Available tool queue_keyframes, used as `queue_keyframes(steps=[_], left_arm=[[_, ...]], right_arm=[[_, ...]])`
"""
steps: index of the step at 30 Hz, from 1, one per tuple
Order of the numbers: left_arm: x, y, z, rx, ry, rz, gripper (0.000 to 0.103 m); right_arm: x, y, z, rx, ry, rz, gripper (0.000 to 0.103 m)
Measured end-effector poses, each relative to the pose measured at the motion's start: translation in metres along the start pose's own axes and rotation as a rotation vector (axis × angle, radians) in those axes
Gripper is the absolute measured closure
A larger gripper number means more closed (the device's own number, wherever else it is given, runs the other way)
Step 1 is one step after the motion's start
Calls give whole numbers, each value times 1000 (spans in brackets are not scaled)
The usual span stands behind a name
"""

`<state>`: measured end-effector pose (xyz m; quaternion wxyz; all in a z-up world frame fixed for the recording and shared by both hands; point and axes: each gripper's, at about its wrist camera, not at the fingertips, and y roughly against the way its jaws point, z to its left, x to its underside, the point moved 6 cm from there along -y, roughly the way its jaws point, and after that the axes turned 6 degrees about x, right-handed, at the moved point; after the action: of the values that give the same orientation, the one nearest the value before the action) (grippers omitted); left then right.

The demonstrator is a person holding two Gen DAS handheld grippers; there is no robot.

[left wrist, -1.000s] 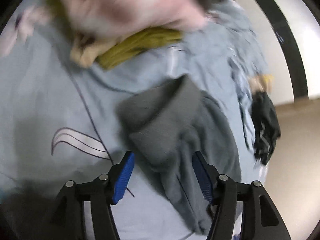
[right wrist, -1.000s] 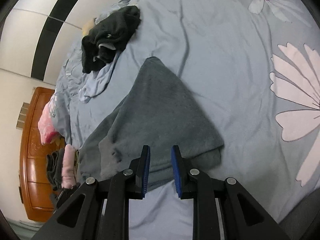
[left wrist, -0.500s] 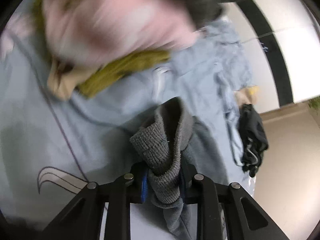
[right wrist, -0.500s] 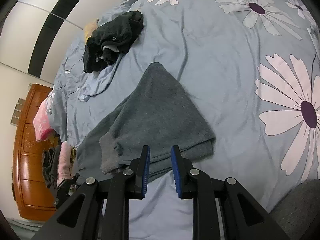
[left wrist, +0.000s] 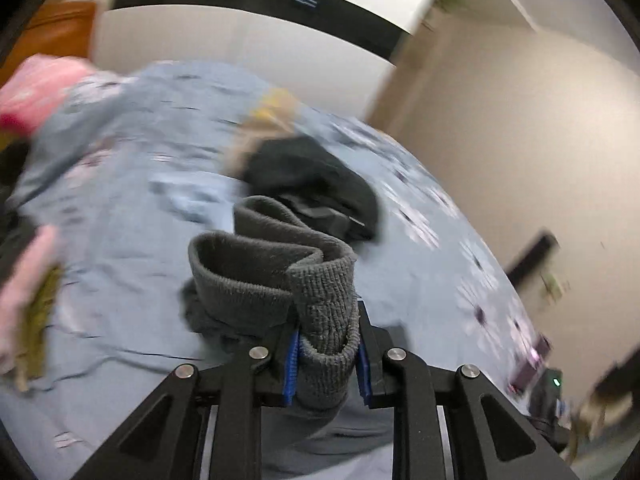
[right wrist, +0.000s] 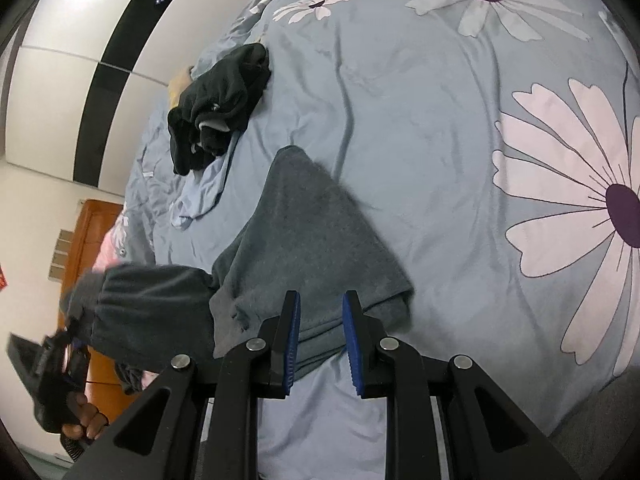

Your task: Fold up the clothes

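Observation:
A dark grey knit garment (right wrist: pixel 312 248) lies folded on the blue flowered bedspread (right wrist: pixel 460 128). My left gripper (left wrist: pixel 326 354) is shut on its ribbed cuff (left wrist: pixel 324 308) and holds that sleeve lifted off the bed; the gripper also shows at the left of the right wrist view (right wrist: pixel 70 354). My right gripper (right wrist: pixel 318 338) hovers over the garment's near edge, its blue pads (right wrist: pixel 294 340) a little apart, with nothing between them.
A crumpled black garment (right wrist: pixel 220 100) lies further up the bed, also in the left wrist view (left wrist: pixel 316 184). Pink clothes (left wrist: pixel 36 92) and an olive piece (left wrist: pixel 42 316) lie at the left. A wooden cabinet (right wrist: pixel 94 236) stands beyond the bed.
My left gripper closed on the grey cuff, then lifted it and swung round toward the black garment. My right gripper stayed in place.

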<state>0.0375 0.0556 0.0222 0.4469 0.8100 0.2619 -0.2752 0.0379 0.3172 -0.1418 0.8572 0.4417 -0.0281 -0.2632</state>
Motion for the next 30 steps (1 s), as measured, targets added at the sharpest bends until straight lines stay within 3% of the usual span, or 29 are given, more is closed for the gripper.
queue_keyframes(steps=[3,7,10,14,15,17,21,23,24,26,30], left_arm=[[27,-54,-51,30,-76,130,79],[70,-116,-79,15,-123,289,79],[103,-153,-82,-20,-146,394,79],[132,-175,-70,-53,-103,487,76],[134,-175,-68,-41,-89,496,73],[138,-175,-68,-9,-58,515,55],[129,-152,-76,124,0,506,45],[119,-133,-71,116,0,463,42],[113,-123,-65,102,4,435,41],[102,-95,-30,-1,33,361,38],[103,-66,43,-247,91,332,37]], right_arm=[[-5,2,-11,-25,-29,-10,81],[-9,6,-29,-45,-77,-25,81],[-11,6,-41,-50,-113,-26,81],[-13,4,-43,-52,-118,-20,81],[-13,3,-43,-54,-115,-18,81],[-14,2,-41,-52,-107,-15,81],[-17,-11,-17,-59,-20,8,81],[-19,-17,-4,-63,28,20,81],[-20,-21,3,-66,51,26,81],[-21,-27,16,-70,99,39,81],[-25,-41,41,-79,194,64,77]])
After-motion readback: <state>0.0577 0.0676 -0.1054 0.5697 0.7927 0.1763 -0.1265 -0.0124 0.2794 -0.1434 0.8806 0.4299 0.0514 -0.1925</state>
